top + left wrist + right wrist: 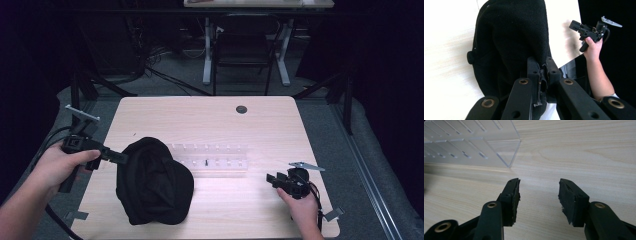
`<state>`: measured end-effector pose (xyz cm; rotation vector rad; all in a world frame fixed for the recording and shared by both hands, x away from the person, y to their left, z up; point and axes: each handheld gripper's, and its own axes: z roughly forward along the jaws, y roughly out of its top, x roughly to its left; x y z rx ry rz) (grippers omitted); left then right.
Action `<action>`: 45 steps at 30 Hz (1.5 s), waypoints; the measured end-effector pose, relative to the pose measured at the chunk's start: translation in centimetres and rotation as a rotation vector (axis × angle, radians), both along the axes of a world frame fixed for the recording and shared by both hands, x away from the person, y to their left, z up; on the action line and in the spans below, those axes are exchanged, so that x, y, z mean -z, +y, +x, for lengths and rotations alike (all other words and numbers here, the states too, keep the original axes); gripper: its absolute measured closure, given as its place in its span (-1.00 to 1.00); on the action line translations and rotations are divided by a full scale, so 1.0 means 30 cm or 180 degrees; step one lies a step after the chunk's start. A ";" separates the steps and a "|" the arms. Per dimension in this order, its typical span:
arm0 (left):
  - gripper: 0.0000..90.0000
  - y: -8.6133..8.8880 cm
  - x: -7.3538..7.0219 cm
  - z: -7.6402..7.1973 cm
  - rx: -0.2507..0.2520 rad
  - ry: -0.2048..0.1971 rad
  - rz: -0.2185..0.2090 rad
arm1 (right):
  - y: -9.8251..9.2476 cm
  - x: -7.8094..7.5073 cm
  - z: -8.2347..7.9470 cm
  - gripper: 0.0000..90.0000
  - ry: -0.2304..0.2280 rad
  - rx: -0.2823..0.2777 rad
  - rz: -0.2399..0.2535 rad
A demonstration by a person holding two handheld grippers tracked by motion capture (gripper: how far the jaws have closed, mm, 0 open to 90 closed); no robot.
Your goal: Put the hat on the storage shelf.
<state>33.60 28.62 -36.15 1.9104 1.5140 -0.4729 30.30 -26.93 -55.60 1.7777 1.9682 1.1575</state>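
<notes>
We see a black cloth [154,181] — it looks like a knitted cap — lying bunched on the wooden table [215,120], toward seven o'clock of the tabletop in the high view. The left gripper [120,158] comes in from nine o'clock, held in the person's left hand [59,167], and its jaws are clamped together on the cloth's upper left edge; in the left gripper view the two black pads [534,72] pinch a fold of the dark fabric [511,37] between them, with frayed fibres showing at the seam. The cloth's bulk spreads away from the grip toward four o'clock, and its right side lies just beside a clear plastic rack [212,159] that sits at the table's centre, its slots running in two rows. The right gripper [272,178] rests at about four o'clock of the table, in the person's right hand [302,207], pointing toward nine o'clock — well apart from the cloth. In the right gripper view its jaws stand apart over bare wood with nothing between them, and a corner of the clear rack [506,150] lies near, at eleven o'clock.
</notes>
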 end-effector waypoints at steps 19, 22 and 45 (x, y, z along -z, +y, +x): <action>0.91 -0.029 -0.135 -0.012 0.0064 -0.0140 0.0081 | -0.002 0.001 0.001 0.12 0.0004 0.0009 0.0001; 0.91 -0.025 -0.150 -0.013 0.0059 -0.0165 0.0083 | 0.000 0.000 0.001 0.12 0.0005 -0.0015 -0.0017; 0.91 -0.092 -0.304 0.037 0.0039 -0.0396 0.0032 | 0.002 0.000 0.004 0.11 -0.0030 -0.0052 0.0001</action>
